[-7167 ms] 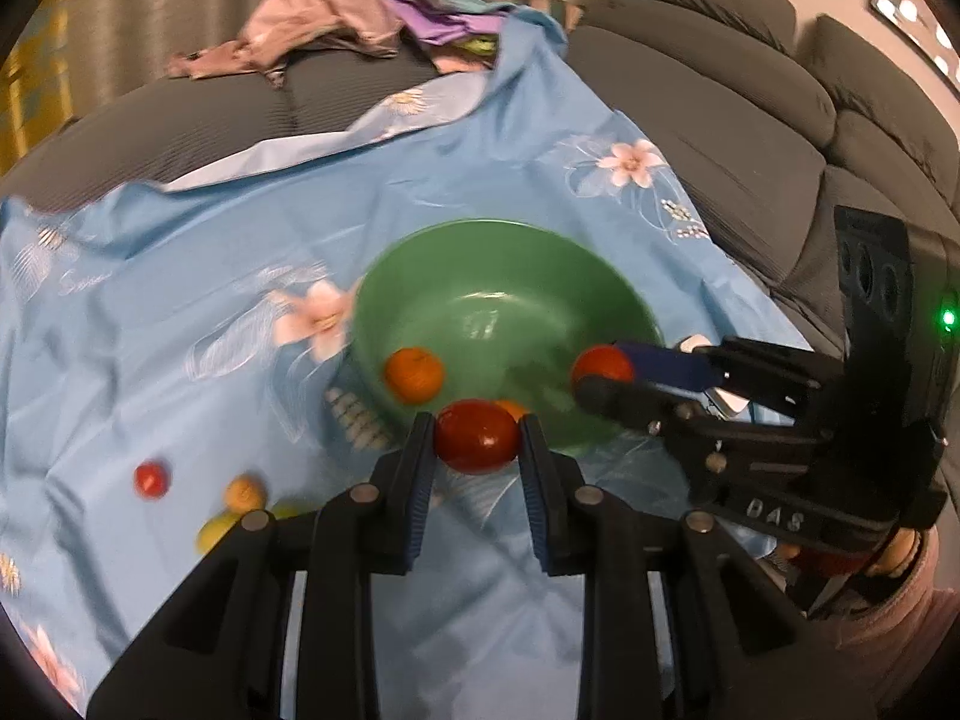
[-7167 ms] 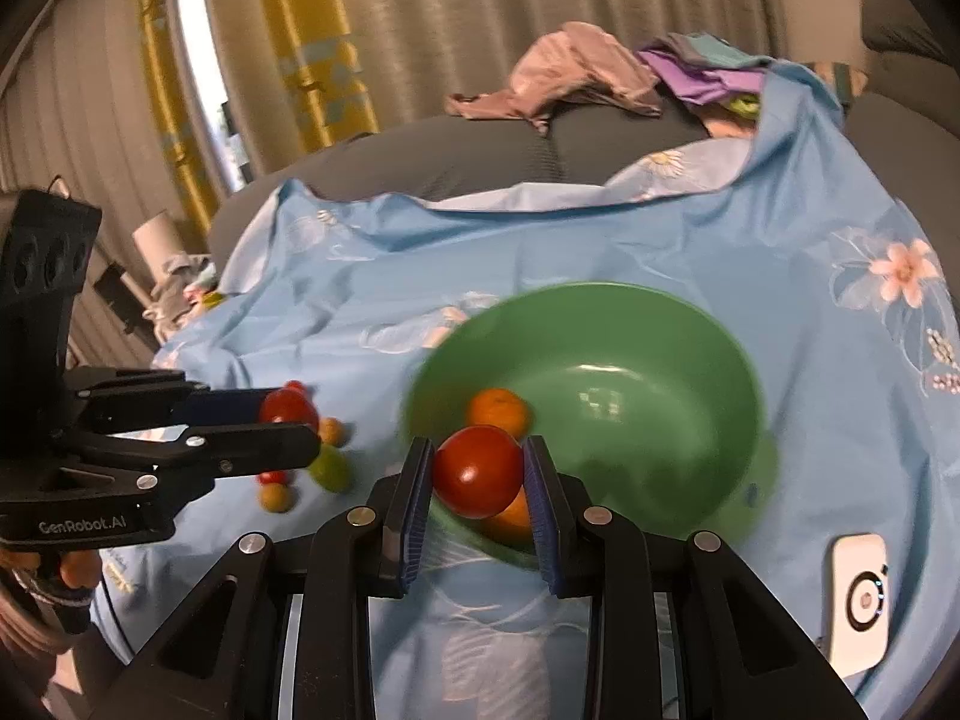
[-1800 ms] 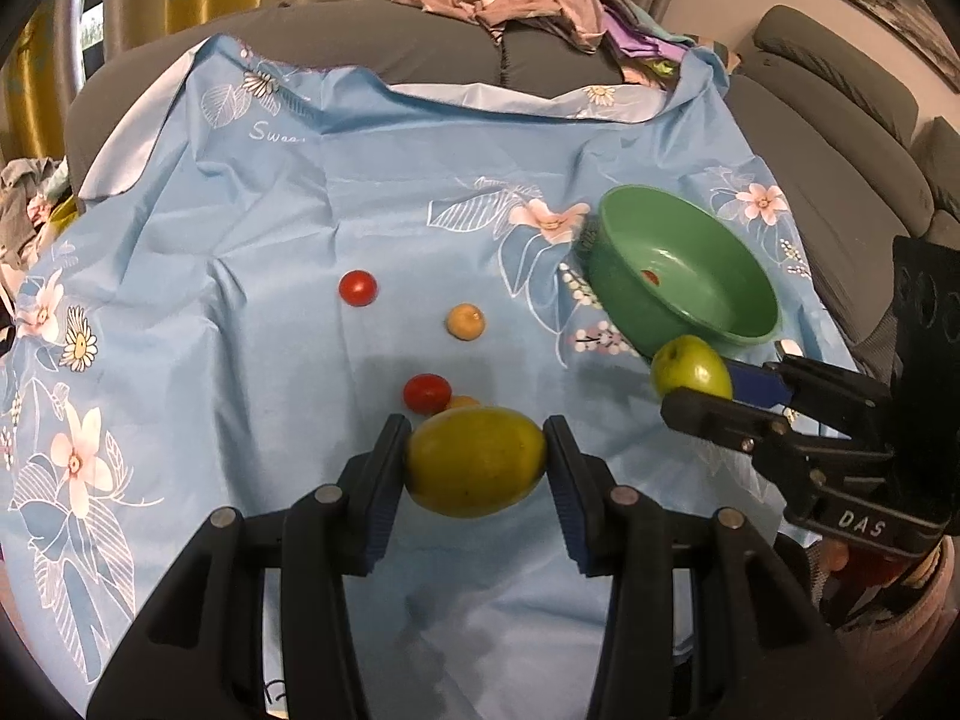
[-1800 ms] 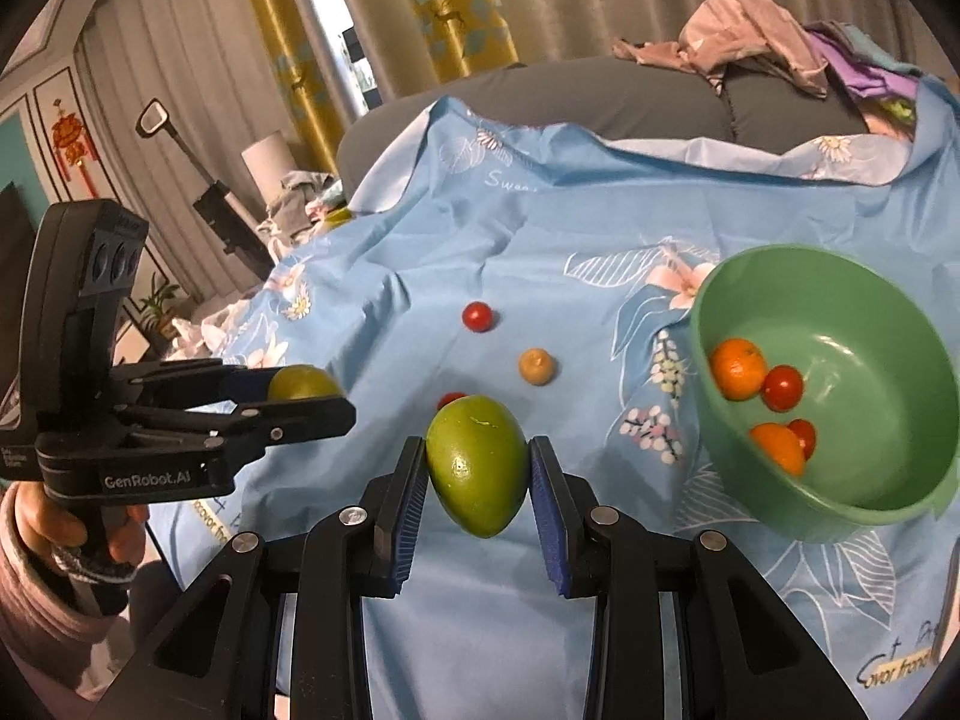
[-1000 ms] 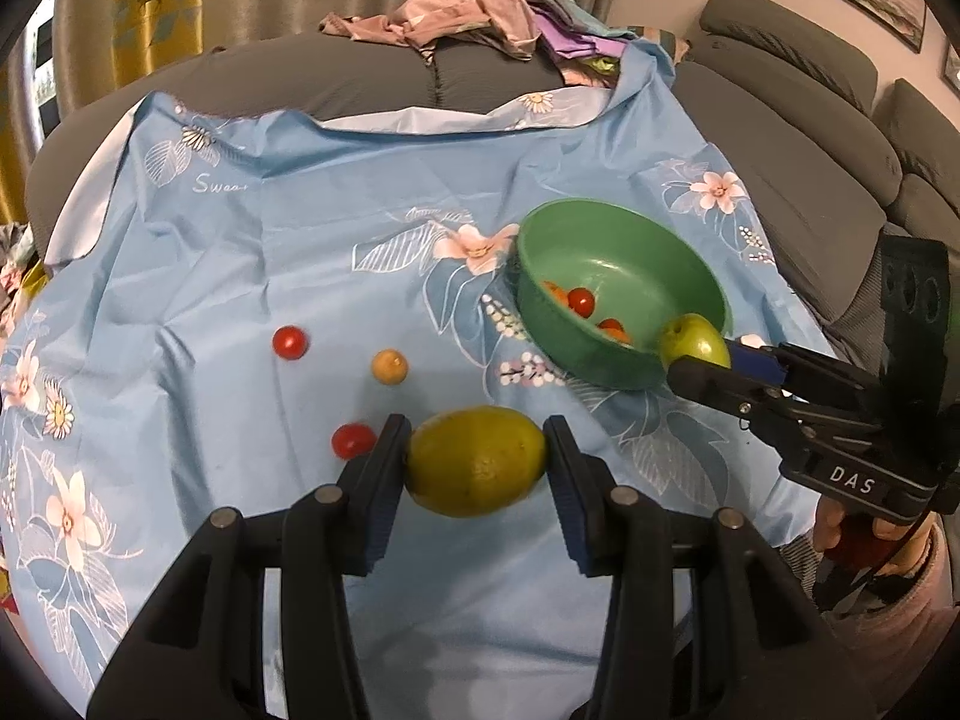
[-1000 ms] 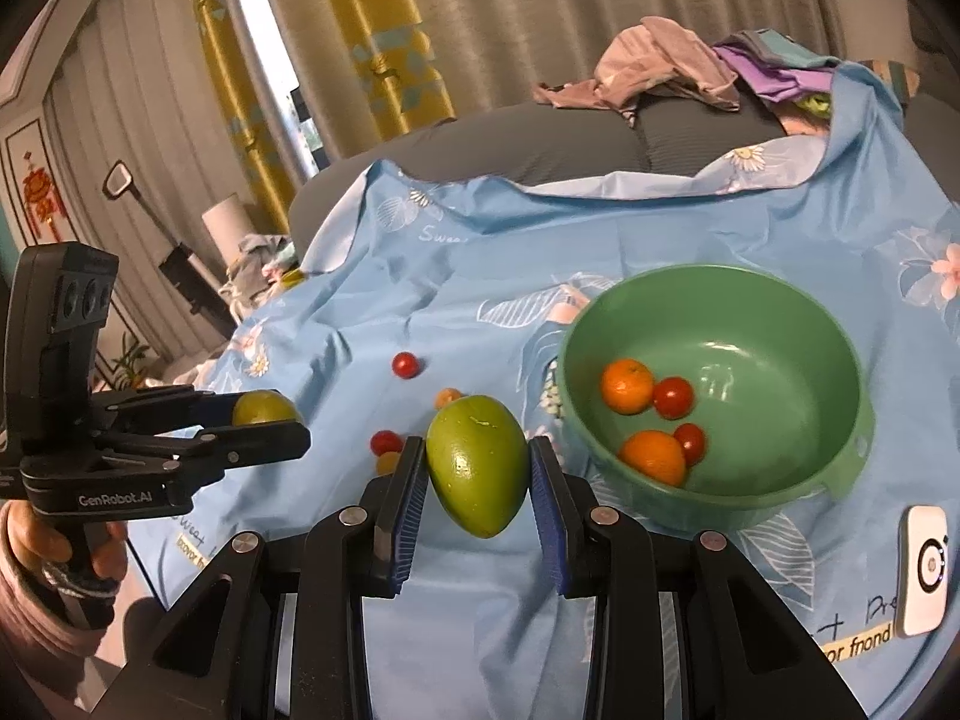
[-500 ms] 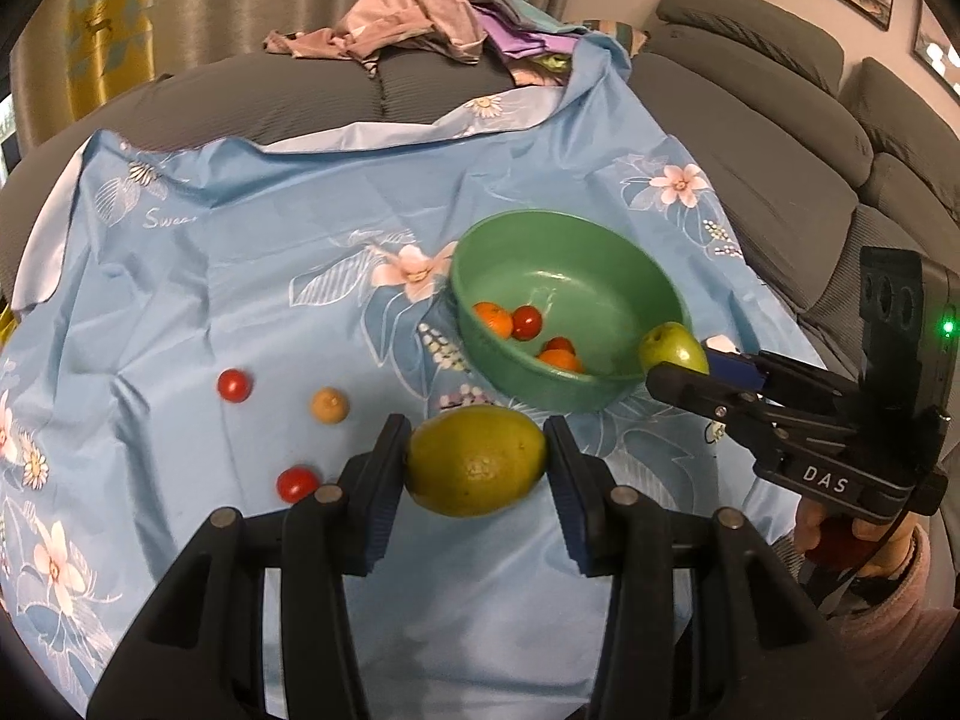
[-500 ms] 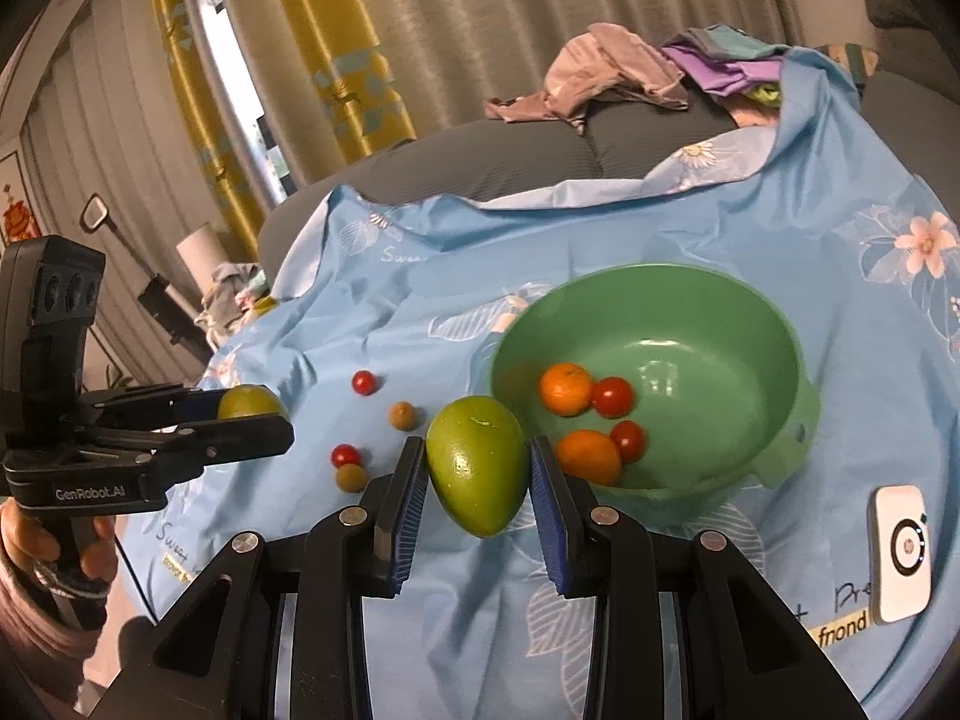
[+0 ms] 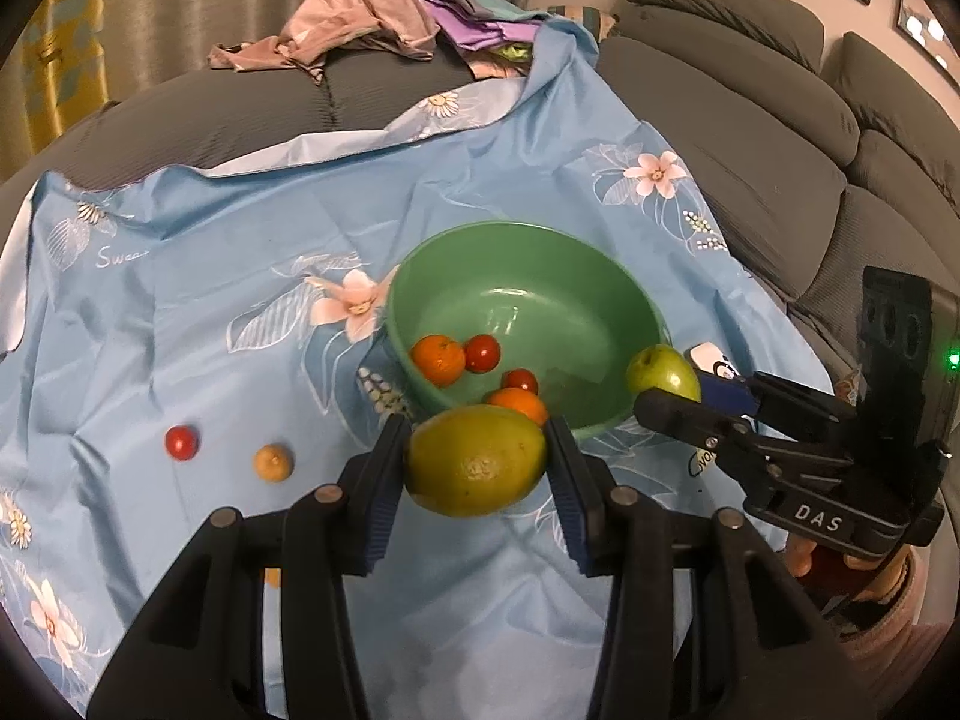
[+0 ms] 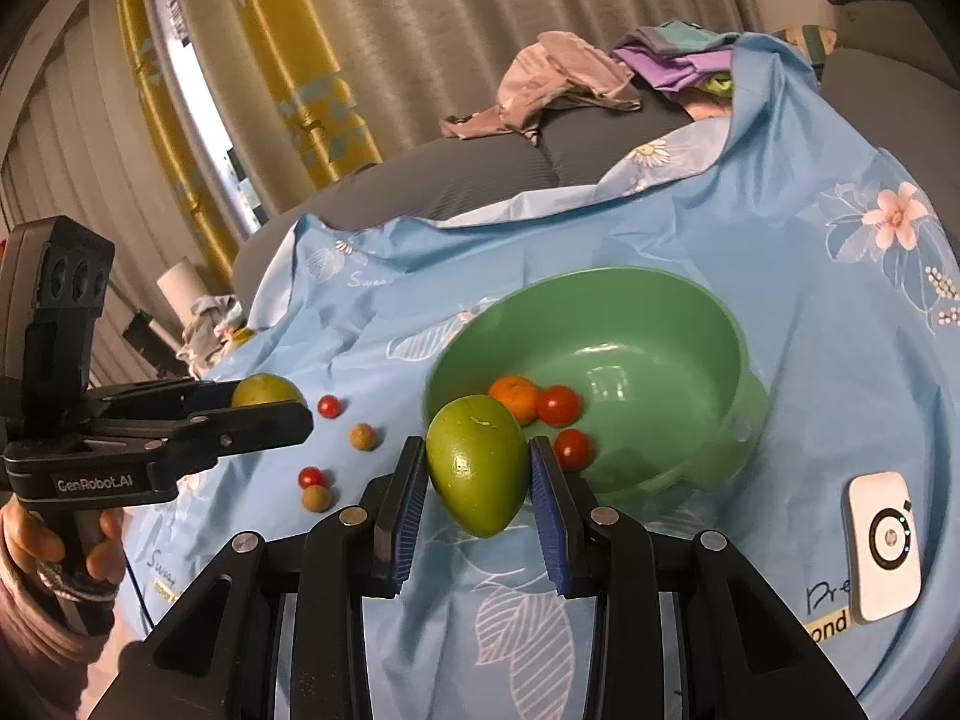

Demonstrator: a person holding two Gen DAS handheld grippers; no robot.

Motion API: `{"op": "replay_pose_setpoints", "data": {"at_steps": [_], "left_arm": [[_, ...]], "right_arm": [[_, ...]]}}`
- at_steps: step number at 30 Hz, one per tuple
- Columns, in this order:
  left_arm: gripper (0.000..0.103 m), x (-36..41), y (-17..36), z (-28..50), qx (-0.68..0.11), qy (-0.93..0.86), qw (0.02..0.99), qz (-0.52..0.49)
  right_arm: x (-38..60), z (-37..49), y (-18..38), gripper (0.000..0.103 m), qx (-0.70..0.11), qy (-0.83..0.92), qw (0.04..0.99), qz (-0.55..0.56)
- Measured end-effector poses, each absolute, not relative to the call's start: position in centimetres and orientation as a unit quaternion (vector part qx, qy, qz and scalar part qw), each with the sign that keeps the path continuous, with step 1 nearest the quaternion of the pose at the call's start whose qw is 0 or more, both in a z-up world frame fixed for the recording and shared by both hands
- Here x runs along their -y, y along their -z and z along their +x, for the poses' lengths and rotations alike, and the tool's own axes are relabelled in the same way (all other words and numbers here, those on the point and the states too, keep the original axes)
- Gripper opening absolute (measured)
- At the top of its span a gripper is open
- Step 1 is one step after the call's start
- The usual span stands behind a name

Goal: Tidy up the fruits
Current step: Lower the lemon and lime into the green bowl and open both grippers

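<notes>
- Left gripper [image 9: 477, 461] pinches a yellow-green lemon [image 9: 475, 461]; right gripper [image 10: 477, 474] pinches a green fruit [image 10: 477, 471].
- Green bowl [image 9: 600, 276] holds two oranges [image 9: 438, 359] and two red tomatoes [image 9: 482, 353].
- Since a second ago, both held fruits have come nearer the bowl's rim.

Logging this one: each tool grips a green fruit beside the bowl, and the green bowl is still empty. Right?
Not quite. The green bowl is not empty: it holds two oranges and two small red fruits, as the left wrist view shows. The rest stands: the left tool grips a yellow-green fruit, and the right tool a green fruit.
</notes>
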State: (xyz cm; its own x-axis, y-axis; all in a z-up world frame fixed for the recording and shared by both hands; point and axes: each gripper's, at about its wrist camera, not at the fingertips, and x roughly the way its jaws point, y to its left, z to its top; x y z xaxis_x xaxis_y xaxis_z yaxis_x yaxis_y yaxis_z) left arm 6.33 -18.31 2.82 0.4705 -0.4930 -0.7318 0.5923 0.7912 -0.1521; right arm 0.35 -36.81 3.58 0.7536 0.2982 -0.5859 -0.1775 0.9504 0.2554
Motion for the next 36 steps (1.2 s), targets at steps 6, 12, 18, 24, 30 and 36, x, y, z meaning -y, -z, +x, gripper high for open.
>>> {"op": "replay_pose_setpoints", "data": {"at_steps": [6,12,18,24,30,36], "left_arm": [[0.045,20.3,-2.1,7.5,-0.414,0.325,0.847,0.074],[0.045,22.0,-1.4,8.7,-0.421,0.327,0.841,0.086],[0.045,23.2,-0.7,9.6,-0.426,0.33,0.837,0.095],[0.045,24.0,0.1,10.4,-0.433,0.33,0.833,0.105],[0.045,24.5,0.9,11.1,-0.444,0.329,0.827,0.109],[0.045,24.9,1.5,11.5,-0.45,0.326,0.824,0.115]], "right_arm": [[37.7,1.0,-3.1,0.035,-0.329,-0.118,0.932,0.097],[38.0,1.5,-2.9,0.036,-0.328,-0.118,0.932,0.095],[38.4,2.4,-2.9,0.036,-0.329,-0.111,0.933,0.096],[39.1,3.5,-2.7,0.036,-0.336,-0.099,0.932,0.095],[39.1,4.2,-2.5,0.036,-0.346,-0.095,0.929,0.087],[39.0,4.7,-2.3,0.036,-0.354,-0.088,0.928,0.081]]}}
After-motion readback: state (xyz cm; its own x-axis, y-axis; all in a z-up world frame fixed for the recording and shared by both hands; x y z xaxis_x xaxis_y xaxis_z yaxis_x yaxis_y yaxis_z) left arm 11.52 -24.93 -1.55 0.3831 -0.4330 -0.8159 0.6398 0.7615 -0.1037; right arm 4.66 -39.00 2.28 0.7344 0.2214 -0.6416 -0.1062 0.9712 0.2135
